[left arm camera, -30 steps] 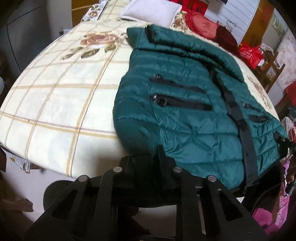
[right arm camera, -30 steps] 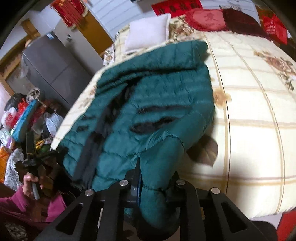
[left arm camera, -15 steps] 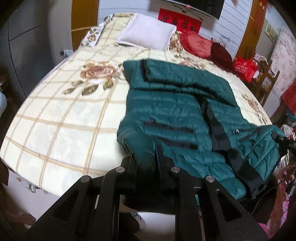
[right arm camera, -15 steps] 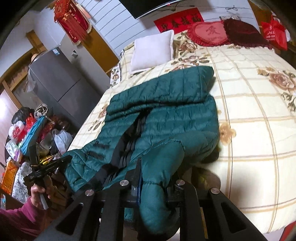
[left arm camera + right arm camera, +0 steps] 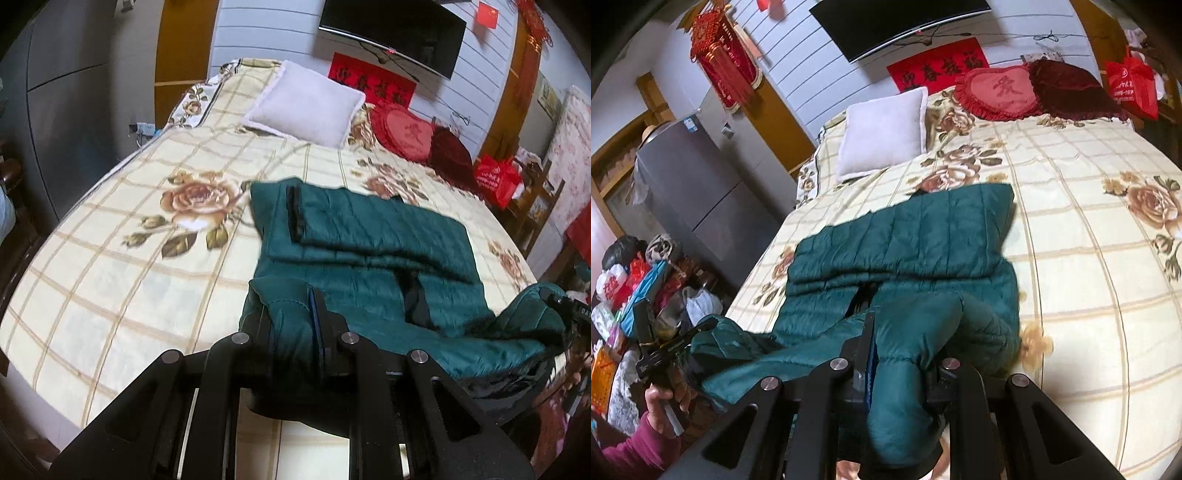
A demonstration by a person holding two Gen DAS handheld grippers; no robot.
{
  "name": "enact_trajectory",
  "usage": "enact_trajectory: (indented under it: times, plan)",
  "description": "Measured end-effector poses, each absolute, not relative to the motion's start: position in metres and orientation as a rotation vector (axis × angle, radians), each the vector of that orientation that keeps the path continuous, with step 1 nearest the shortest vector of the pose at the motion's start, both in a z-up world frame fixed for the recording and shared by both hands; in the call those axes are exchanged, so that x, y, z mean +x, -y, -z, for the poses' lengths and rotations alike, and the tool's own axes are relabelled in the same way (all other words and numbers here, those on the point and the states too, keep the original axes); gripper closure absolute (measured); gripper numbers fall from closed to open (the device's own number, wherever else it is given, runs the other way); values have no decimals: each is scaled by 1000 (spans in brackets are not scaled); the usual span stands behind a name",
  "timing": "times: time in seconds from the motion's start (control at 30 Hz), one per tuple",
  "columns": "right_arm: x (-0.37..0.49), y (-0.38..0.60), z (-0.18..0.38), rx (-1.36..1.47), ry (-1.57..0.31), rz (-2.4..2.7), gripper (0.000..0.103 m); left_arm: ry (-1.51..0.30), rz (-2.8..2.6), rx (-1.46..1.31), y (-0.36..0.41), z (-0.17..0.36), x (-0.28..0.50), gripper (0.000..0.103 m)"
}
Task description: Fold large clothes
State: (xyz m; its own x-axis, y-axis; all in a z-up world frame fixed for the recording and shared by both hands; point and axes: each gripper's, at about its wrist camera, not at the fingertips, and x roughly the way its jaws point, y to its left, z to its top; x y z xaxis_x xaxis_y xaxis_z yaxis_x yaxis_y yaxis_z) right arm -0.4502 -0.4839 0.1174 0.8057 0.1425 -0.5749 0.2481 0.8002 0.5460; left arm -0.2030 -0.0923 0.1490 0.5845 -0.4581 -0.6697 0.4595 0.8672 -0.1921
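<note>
A dark green quilted jacket (image 5: 362, 254) (image 5: 908, 240) lies on a bed with a cream floral cover (image 5: 129, 258) (image 5: 1089, 280). Its near hem is raised off the bed and its far half rests flat. My left gripper (image 5: 291, 306) is shut on the hem's left corner. My right gripper (image 5: 905, 332) is shut on the other corner, and padded fabric bulges over its fingers. In the left wrist view the right gripper (image 5: 565, 310) shows at the right edge with jacket cloth in it. In the right wrist view a hand (image 5: 661, 402) in a pink sleeve holds the left gripper (image 5: 676, 343).
A white pillow (image 5: 306, 103) (image 5: 882, 133) and red heart cushions (image 5: 406, 129) (image 5: 1001, 92) lie at the bed's head under a wall screen (image 5: 391, 33). A grey cabinet (image 5: 698, 195) and a pile of bags (image 5: 631, 284) stand beside the bed. A red bag (image 5: 495, 177) sits on a wooden chair.
Both grippers have risen and moved toward the bed's head, carrying the jacket's near hem with them. More of the room's far wall has come into view. Both grips stayed the same.
</note>
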Motion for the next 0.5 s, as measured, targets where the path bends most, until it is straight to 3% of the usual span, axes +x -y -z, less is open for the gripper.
enact_trajectory:
  times: [0.5]
  plan:
    - [-359, 537, -112, 680, -669, 166, 88, -775, 460, 7, 150, -158, -114, 88]
